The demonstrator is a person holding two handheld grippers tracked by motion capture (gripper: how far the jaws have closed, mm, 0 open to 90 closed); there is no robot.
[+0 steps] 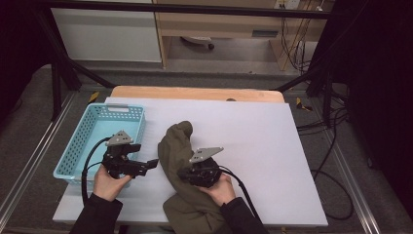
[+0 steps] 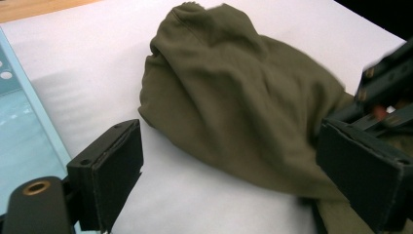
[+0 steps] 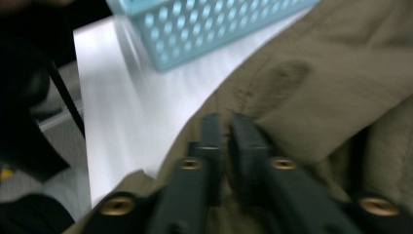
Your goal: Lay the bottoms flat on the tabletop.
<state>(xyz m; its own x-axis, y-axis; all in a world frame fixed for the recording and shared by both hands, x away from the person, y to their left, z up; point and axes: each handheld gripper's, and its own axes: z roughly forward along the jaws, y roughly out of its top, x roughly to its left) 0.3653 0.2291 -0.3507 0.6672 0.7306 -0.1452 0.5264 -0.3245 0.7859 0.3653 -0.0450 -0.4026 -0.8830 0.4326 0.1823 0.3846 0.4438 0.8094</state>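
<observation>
Olive garment (image 1: 181,161) bunched mid-table beside the blue basket (image 1: 78,146): soft, light, floppy, so I'd pinch a thick fold; my left gripper (image 2: 234,165) gapes empty, right gripper (image 3: 225,146) nearly closed over cloth, can't tell if pinching.

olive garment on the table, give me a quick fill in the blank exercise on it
1. The olive garment lies on a ____ sheet.
2. The basket beside it is light ____.
3. The left tongs stand ____, nothing between them.
4. The right tongs rest over the ____.

Missing words: white; blue; open; garment
</observation>
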